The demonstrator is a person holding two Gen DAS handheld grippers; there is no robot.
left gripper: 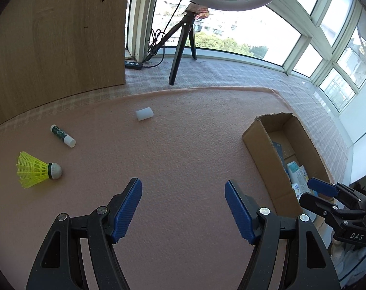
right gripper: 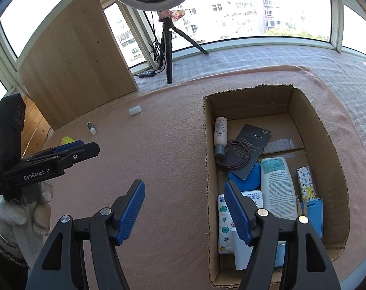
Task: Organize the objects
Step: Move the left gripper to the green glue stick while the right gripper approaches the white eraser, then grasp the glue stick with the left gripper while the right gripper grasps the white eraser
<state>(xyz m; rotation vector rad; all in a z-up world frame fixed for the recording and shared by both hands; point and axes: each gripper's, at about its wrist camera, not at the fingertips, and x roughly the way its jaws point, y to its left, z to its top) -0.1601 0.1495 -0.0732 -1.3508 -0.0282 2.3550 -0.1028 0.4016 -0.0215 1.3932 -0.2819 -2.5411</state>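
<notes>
Shuttlecock (left gripper: 39,170) lies on the pink cloth (left gripper: 183,145), left of the left tool (left gripper: 183,200), spread empty.

both wrist cameras look steeply down from close above the pink felt mat (left gripper: 183,145), the left toward its left edge, the right over the open cardboard box (right gripper: 327,145); both views share that box and the white ring light on its black tripod (right gripper: 167,55).

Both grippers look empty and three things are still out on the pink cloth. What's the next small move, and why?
Probably swing the left gripper, open and empty, toward the yellow plastic shuttlecock. It lies nearest that gripper, with the green-and-white glue stick and white rectangular block beyond, while the open cardboard box already holds the rest.
</notes>
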